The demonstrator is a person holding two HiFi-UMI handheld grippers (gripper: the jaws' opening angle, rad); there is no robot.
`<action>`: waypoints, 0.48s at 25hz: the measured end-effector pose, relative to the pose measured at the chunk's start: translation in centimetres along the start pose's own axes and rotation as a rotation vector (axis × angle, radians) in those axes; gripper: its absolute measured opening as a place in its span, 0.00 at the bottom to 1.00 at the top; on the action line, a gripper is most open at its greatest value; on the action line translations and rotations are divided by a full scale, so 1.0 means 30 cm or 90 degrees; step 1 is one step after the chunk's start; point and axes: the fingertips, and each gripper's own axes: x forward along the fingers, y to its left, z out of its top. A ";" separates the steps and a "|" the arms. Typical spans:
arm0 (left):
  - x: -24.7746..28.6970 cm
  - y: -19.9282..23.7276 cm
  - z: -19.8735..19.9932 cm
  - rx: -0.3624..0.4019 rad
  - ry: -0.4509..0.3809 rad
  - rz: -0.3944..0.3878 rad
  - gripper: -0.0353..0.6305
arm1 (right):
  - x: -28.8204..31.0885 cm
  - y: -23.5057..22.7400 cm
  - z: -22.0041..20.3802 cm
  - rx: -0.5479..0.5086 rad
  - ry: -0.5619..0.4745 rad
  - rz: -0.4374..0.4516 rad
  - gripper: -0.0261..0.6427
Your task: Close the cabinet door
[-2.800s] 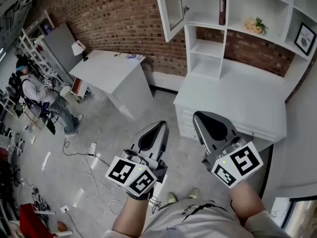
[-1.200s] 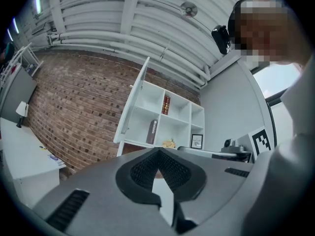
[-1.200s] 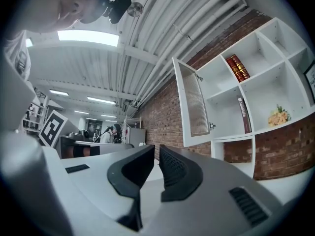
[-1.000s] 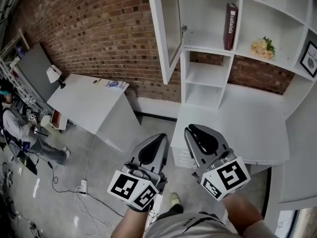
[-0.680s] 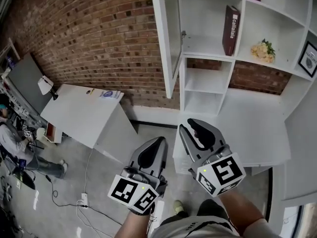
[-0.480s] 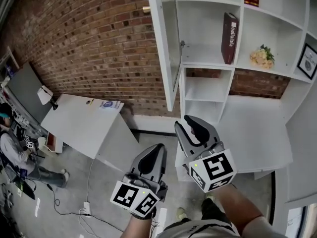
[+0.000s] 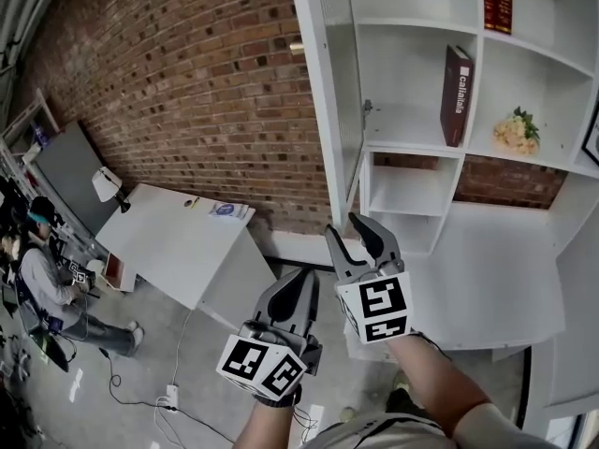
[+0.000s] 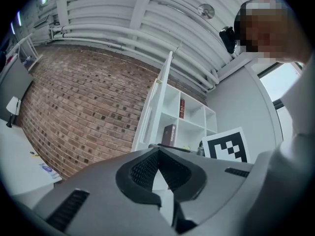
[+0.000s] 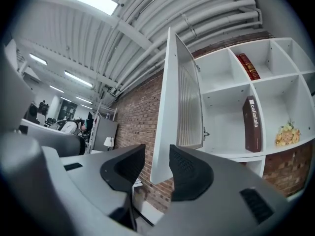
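Observation:
The white cabinet door stands open, edge-on to me, its ribbed glass panel facing the shelves. My right gripper is just below the door's lower corner, and its jaws are opening. In the right gripper view the door shows in the gap of the right gripper, beyond the pads, with nothing pressed between them. My left gripper hangs lower and to the left, shut and holding nothing. In the left gripper view, the left gripper points at the door from farther off.
The shelves hold a dark red book and a small flower bunch. A white counter lies below them. Left of the door are a brick wall and a white desk. A person sits far left.
Both grippers moved up and forward toward the door. The right gripper's jaws went from shut to wide apart, and it now sits right under the door's lower corner.

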 end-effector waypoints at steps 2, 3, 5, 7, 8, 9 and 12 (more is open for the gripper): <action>0.007 0.009 0.008 0.004 -0.003 0.003 0.07 | 0.018 0.006 0.012 -0.009 -0.005 -0.007 0.25; 0.008 0.014 0.011 0.005 -0.003 0.005 0.07 | 0.027 0.007 0.014 -0.016 -0.007 -0.012 0.25; 0.006 0.024 0.012 0.005 -0.004 0.009 0.07 | 0.048 0.010 0.011 -0.032 -0.007 -0.024 0.25; 0.005 0.029 0.007 0.004 -0.002 0.012 0.07 | 0.066 0.007 0.005 -0.050 -0.004 -0.041 0.25; 0.005 0.029 0.004 0.003 0.000 0.012 0.07 | 0.069 0.002 0.004 -0.058 -0.003 -0.052 0.25; 0.005 0.027 0.002 0.002 0.001 0.011 0.07 | 0.067 -0.006 0.004 -0.064 -0.002 -0.063 0.25; 0.007 0.021 0.001 0.000 0.003 0.003 0.07 | 0.049 -0.028 0.006 -0.057 -0.001 -0.071 0.24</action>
